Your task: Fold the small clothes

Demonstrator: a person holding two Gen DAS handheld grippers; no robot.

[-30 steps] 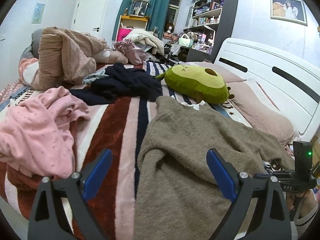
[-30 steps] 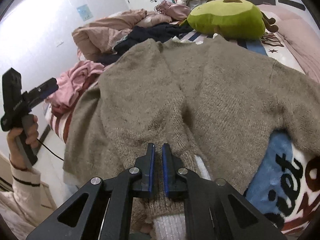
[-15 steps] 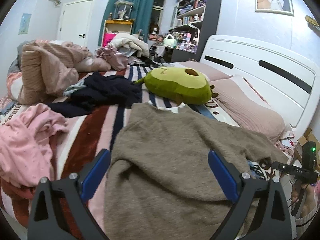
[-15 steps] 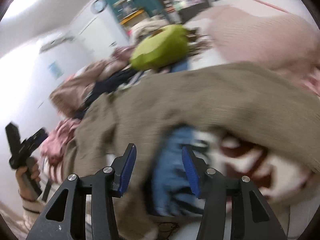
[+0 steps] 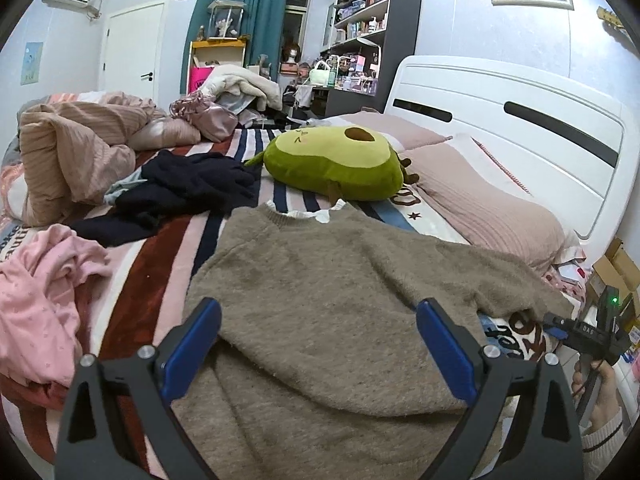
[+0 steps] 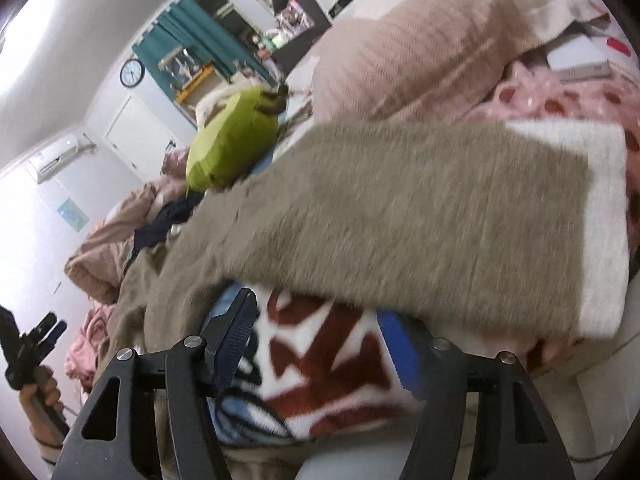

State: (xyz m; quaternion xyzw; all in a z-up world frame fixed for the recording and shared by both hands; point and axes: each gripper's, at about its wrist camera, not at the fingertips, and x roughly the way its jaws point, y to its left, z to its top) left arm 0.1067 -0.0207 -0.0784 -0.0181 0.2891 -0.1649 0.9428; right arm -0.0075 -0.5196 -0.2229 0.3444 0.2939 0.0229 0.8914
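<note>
A fuzzy taupe sweater [image 5: 320, 300] lies on the striped blanket, collar toward the avocado plush. Its left sleeve is folded over the body. My left gripper [image 5: 318, 338] is open and empty, hovering over the sweater's lower part. My right gripper [image 6: 320, 344] is open and empty at the bed's right edge, just below the sweater's right sleeve [image 6: 420, 224] with its white cuff [image 6: 608, 220], which stretches out over the blanket. The right gripper also shows in the left wrist view [image 5: 554, 326], and the left gripper in the right wrist view [image 6: 52, 330].
A green avocado plush [image 5: 336, 164] lies beyond the collar. A dark garment [image 5: 180, 192], a pink garment [image 5: 40, 300] and a tan heap [image 5: 72, 148] lie to the left. Pink pillows [image 5: 492, 204] and the white headboard [image 5: 520, 120] are to the right.
My right gripper let go of the folded left sleeve, opened and swung right to the other sleeve at the bed's edge. My left gripper shifted right over the sweater, staying open.
</note>
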